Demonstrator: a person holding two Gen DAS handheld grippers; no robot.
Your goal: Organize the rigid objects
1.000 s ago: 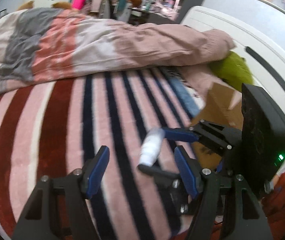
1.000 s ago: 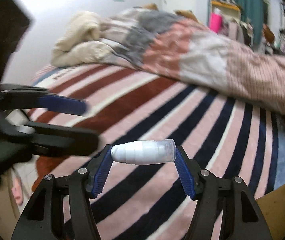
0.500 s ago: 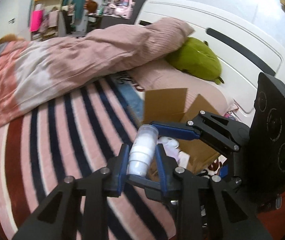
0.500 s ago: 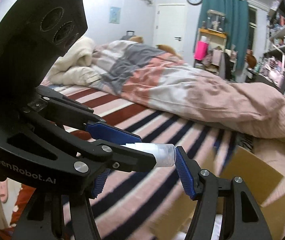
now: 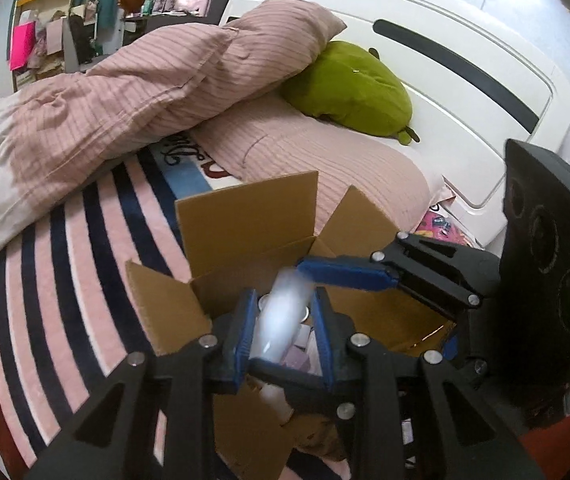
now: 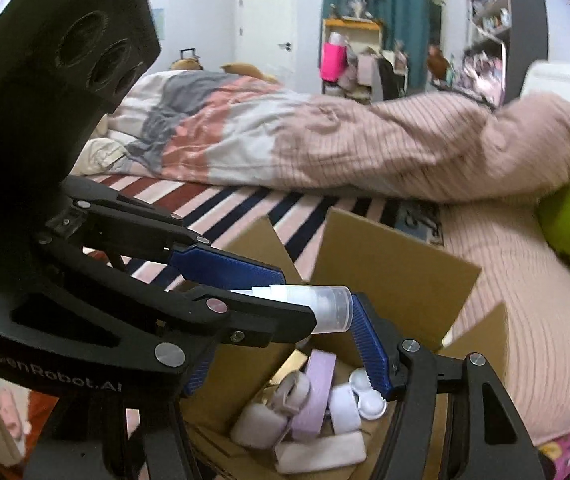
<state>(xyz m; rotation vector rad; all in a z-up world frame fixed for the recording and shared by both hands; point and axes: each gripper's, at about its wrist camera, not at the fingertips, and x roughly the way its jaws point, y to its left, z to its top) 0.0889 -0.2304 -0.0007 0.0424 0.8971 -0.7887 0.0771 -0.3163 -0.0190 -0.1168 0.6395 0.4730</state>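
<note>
A white pump bottle with a clear cap is held over an open cardboard box. It shows blurred in the left wrist view. My left gripper has its blue pads on both sides of the bottle. My right gripper spans the bottle end to end, its right pad at the cap. Its left pad is hidden behind the left gripper. The box holds several white and lilac containers.
The box stands on a pink, navy and red striped blanket beside a pink pillow. A green plush lies by the white headboard. A crumpled duvet lies behind the box.
Both grippers have moved with the bottle from over the striped blanket to above the open box. The left gripper has closed around the bottle that the right gripper held.
</note>
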